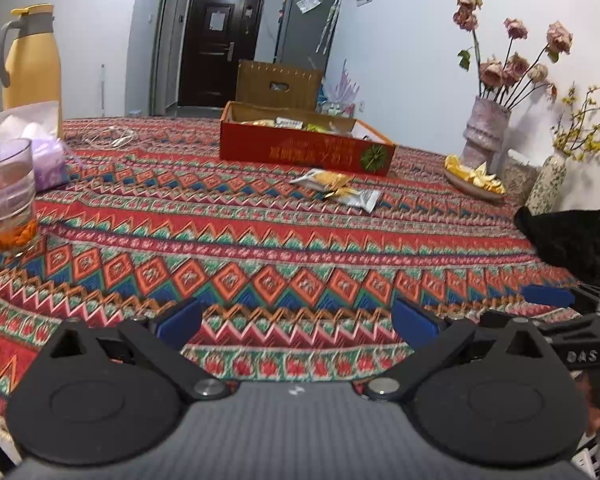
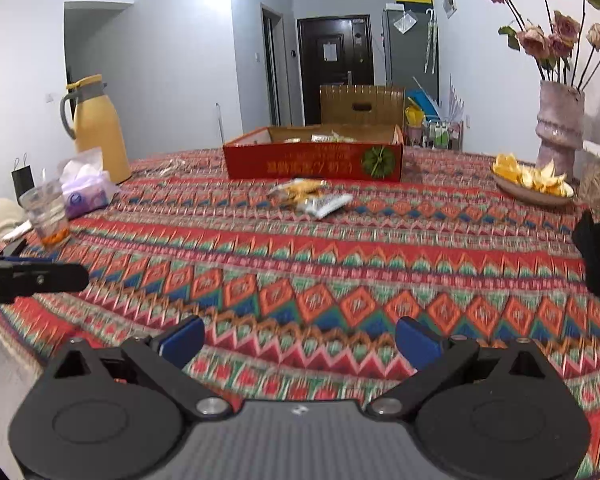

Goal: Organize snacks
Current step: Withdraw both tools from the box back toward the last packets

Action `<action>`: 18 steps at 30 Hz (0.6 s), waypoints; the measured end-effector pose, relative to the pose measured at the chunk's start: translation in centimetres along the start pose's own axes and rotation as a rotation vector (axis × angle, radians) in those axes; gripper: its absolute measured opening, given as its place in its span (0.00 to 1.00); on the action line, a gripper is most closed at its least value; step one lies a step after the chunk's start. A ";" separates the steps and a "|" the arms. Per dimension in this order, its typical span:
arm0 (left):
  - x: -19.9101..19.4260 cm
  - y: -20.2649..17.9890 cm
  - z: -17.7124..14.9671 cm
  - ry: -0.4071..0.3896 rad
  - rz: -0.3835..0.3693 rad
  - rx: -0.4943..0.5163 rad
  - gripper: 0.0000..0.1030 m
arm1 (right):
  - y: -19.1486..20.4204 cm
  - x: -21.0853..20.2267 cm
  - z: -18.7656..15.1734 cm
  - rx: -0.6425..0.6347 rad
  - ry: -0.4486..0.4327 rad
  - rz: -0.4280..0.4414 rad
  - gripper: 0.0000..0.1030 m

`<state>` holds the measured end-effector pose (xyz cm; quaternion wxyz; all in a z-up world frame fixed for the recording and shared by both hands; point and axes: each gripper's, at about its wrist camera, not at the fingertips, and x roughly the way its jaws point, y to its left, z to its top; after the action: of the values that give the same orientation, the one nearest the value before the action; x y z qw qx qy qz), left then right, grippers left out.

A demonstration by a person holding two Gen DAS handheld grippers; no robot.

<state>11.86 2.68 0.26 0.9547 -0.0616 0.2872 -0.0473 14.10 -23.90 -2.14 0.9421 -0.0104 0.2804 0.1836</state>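
On the patterned tablecloth (image 2: 340, 248), just before the red box (image 2: 312, 160) — two loose snack packets (image 2: 308, 198), likely light, crinkly, slippery; best pinched at a flat sealed edge. Left gripper (image 1: 296, 320) and right gripper (image 2: 300, 338) — both spread wide, empty, well short.

A yellow jug (image 2: 96, 128), glass (image 1: 8, 200), tissue pack (image 2: 86, 194), flower vase (image 1: 485, 130) and peel plate (image 2: 532, 184) stand on the patterned cloth (image 1: 260, 248).
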 end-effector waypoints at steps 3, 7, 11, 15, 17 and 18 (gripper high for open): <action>-0.2 -0.1 -0.4 0.002 0.019 0.010 1.00 | 0.0 -0.4 -0.7 0.004 0.008 -0.004 0.99; -0.2 -0.1 -0.5 0.001 0.009 0.010 1.00 | -0.3 -0.6 -0.6 0.011 0.006 -0.020 0.99; 0.4 -0.2 -0.3 0.011 0.010 0.008 1.00 | -0.6 -0.1 -0.1 0.010 0.010 -0.022 0.99; 1.3 0.0 0.3 0.018 0.004 0.008 1.00 | -1.0 1.1 0.7 0.000 0.024 -0.025 0.99; 1.9 0.2 0.9 0.017 0.001 0.012 1.00 | -1.2 1.8 1.5 -0.014 0.027 -0.030 0.99; 2.3 0.2 1.2 0.016 0.002 0.015 1.00 | -1.4 2.3 2.1 -0.022 0.025 -0.030 0.99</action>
<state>14.45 2.70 0.03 0.9529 -0.0538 0.2943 -0.0492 17.44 -24.15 -1.75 0.9410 -0.0273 0.2901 0.1723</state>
